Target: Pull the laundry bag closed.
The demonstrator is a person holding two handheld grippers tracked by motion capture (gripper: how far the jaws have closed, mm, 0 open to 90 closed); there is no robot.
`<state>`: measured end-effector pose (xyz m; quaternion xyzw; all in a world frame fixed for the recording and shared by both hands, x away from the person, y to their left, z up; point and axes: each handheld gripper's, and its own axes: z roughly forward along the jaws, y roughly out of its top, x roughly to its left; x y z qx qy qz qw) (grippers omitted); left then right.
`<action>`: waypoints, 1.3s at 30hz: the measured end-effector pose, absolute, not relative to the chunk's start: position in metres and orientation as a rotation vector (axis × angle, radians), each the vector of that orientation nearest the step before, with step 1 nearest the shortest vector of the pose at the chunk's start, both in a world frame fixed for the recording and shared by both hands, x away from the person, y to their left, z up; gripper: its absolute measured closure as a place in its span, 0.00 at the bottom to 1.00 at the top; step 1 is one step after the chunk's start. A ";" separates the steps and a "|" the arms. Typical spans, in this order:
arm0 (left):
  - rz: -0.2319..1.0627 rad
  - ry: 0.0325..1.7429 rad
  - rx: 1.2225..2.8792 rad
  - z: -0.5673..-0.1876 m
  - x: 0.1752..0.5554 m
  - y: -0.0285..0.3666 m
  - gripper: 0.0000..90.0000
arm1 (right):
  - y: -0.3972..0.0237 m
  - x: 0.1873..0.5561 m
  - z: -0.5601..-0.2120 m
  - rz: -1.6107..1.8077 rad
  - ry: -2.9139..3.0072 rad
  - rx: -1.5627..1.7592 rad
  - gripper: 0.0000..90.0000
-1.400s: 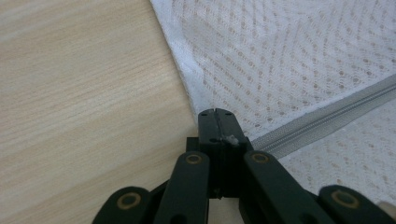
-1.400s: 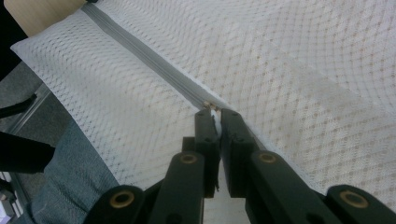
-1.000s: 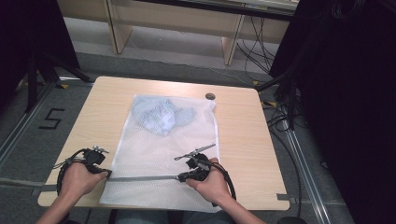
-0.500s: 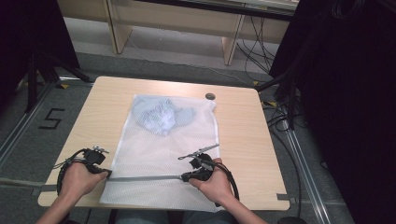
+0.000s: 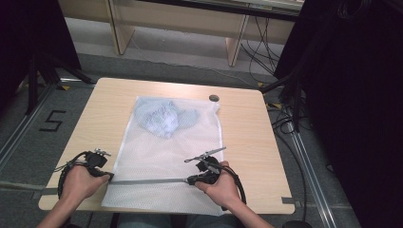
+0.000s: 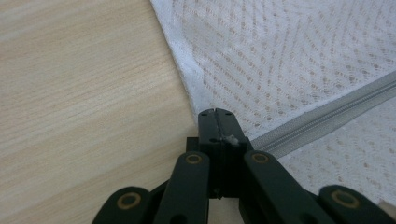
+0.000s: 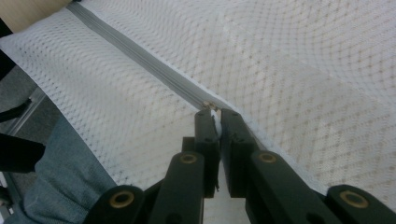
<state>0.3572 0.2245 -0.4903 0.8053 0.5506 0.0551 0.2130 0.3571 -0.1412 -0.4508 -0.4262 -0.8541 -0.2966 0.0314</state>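
Left gripper (image 5: 110, 176) pinches the mesh bag's (image 5: 166, 161) left edge near the desk's (image 5: 247, 128) front edge, zipper (image 5: 149, 181) stretched rightward to the right gripper (image 5: 189, 180), jaws clamped on the zipper pull (image 7: 212, 112).

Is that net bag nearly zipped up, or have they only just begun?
Done: a bluish garment lies inside the mesh laundry bag. In hand: the left gripper pinches the bag's edge at the zipper end, and the right gripper clamps the zipper pull. How much zipper remains open, I cannot tell.
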 end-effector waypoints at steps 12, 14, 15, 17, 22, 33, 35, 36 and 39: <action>0.154 1.528 2.223 -0.491 0.357 0.224 1.00 | -0.147 0.357 -0.451 -0.909 -2.620 -1.336 0.97; 0.153 1.526 2.229 -0.491 0.357 0.225 1.00 | -0.147 0.357 -0.451 -0.912 -2.614 -1.342 0.97; 0.153 1.526 2.222 -0.491 0.357 0.224 1.00 | -0.147 0.356 -0.450 -0.902 -2.611 -1.343 0.97; 0.153 1.525 2.225 -0.491 0.357 0.225 1.00 | -0.148 0.356 -0.450 -0.889 -2.610 -1.355 0.97; 0.154 1.523 2.220 -0.491 0.357 0.225 1.00 | -0.150 0.357 -0.451 -0.909 -2.616 -1.336 0.96; 0.153 1.524 2.217 -0.491 0.357 0.225 1.00 | -0.155 0.356 -0.449 -0.891 -2.588 -1.376 0.97; 0.155 1.523 2.218 -0.491 0.357 0.225 1.00 | -0.156 0.356 -0.450 -0.905 -2.600 -1.358 0.97; 0.153 1.524 2.218 -0.491 0.357 0.225 1.00 | -0.157 0.355 -0.449 -0.886 -2.589 -1.385 0.96; 0.153 1.525 2.216 -0.491 0.357 0.225 1.00 | -0.159 0.357 -0.450 -0.897 -2.601 -1.375 0.96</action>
